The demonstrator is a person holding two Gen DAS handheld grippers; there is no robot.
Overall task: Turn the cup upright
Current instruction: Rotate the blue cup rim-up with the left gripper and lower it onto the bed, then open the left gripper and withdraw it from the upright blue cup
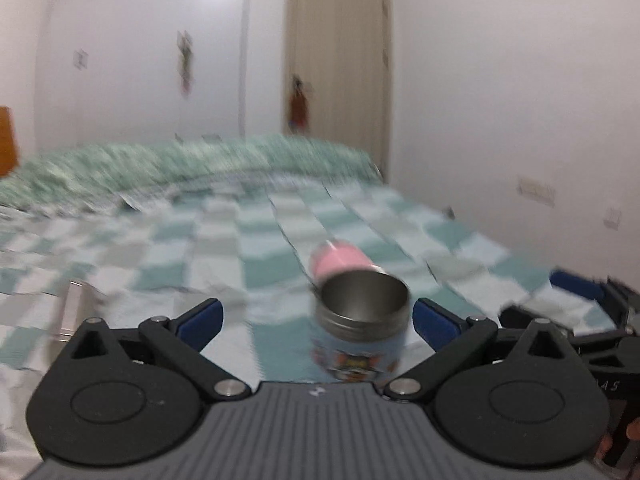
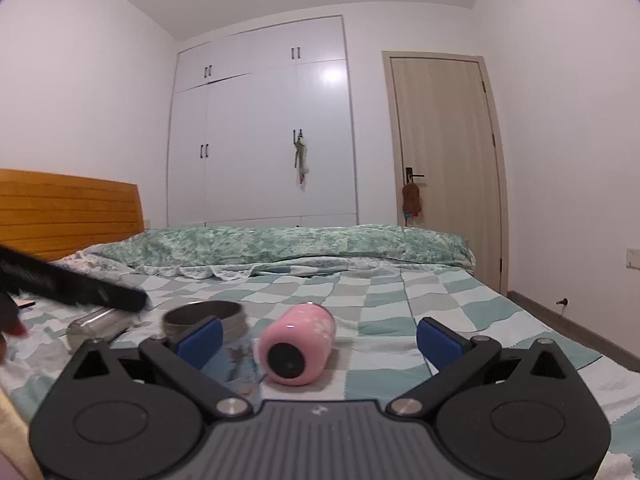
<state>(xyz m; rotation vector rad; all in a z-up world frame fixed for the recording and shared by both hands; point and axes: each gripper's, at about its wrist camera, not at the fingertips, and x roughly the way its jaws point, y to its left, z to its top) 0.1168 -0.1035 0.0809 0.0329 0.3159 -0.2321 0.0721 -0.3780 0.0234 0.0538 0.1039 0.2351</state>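
A light-blue steel cup (image 1: 362, 328) with a cartoon print stands upright on the checked bed cover, mouth up. It also shows in the right wrist view (image 2: 208, 320), partly behind my finger. A pink cup (image 1: 338, 261) lies on its side behind it; in the right wrist view the pink cup (image 2: 298, 344) points its dark base at me. My left gripper (image 1: 318, 320) is open with the blue cup between its fingers, not touching. My right gripper (image 2: 320, 338) is open, with the pink cup lying between its fingers.
A silver cylinder (image 2: 98, 324) lies on the bed (image 2: 400, 300) to the left. A green quilt (image 2: 280, 244) is piled at the far side. The wooden headboard (image 2: 68, 212) is at left. The right gripper shows at the left view's right edge (image 1: 580, 284).
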